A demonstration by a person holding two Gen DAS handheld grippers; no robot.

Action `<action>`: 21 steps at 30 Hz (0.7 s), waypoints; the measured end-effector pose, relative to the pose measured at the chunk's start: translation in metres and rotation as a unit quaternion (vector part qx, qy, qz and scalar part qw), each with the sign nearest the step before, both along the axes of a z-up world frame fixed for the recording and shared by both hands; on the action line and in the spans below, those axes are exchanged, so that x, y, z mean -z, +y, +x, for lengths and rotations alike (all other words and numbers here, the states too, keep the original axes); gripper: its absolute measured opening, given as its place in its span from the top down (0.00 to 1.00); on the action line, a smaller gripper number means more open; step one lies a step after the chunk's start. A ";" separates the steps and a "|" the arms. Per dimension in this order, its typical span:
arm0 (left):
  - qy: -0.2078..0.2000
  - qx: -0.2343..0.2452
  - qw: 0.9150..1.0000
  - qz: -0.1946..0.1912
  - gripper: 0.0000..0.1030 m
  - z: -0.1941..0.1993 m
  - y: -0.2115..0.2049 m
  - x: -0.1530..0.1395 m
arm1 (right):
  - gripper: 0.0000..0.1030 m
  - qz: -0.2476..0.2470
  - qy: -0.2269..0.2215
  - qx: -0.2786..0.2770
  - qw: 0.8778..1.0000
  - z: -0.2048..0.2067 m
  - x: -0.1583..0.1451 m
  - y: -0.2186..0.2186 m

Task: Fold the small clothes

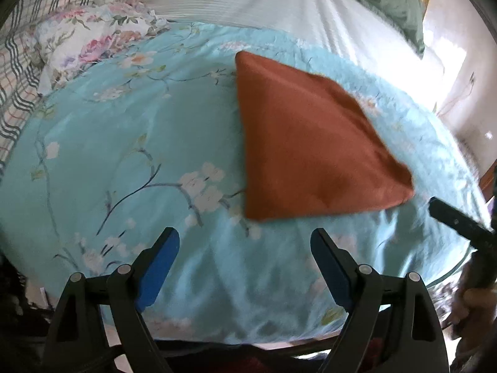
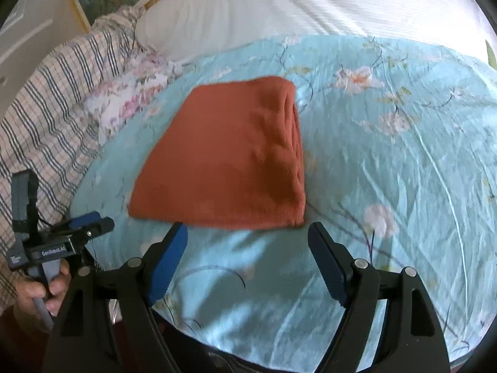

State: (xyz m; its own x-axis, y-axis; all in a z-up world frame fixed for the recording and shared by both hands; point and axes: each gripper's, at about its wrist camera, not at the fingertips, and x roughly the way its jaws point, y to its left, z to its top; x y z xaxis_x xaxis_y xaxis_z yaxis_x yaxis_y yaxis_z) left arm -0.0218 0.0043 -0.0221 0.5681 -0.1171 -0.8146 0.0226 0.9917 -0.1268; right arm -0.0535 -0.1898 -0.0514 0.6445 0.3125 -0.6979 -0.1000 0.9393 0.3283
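Rust-orange garment (image 1: 313, 143), folded into a flat, roughly four-sided packet, lies on the turquoise floral quilt (image 1: 124, 143) that covers the near part of the bed. Left gripper (image 1: 245, 267): jaws spread wide, blue pads apart, nothing between them; it hangs over bare quilt just short of the garment's near edge, not touching it. Right gripper (image 2: 247, 261): likewise released and empty, jaws wide, its tips just at the near hem of the garment (image 2: 226, 158), contact not evident. From the right wrist view the left gripper (image 2: 88, 223) shows at the left edge, held by a hand (image 2: 46, 286) on its grey handle. Beyond the quilt, a white ribbed bedspread (image 1: 248, 3); to the left a floral pillow (image 1: 90, 37) and a plaid cloth (image 2: 46, 99). Both views are slightly motion-blurred.
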 end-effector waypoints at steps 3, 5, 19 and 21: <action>0.004 0.002 1.000 0.027 0.16 -0.010 0.001 0.004 | 0.22 -0.006 0.016 -0.007 1.000 -0.005 0.008 0.004; 0.007 0.006 0.999 0.041 0.16 -0.015 -0.002 0.006 | 0.21 -0.009 0.022 -0.012 1.000 -0.009 0.011 0.007; -0.068 0.028 0.994 0.087 0.14 -0.022 -0.009 -0.061 | 0.03 -0.032 -0.009 -0.071 0.997 -0.015 -0.043 0.009; -0.071 0.029 0.993 0.091 0.09 -0.019 -0.010 -0.068 | 0.01 -0.042 -0.024 -0.081 0.996 -0.016 -0.052 0.010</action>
State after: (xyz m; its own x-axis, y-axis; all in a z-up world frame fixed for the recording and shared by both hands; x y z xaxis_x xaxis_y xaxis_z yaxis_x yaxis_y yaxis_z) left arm -0.0409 -0.0057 0.0462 0.6756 -0.0112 -0.7372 0.0851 0.9944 0.0629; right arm -0.0691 -0.1794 0.0010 0.6246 0.3561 -0.6950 -0.2655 0.9338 0.2399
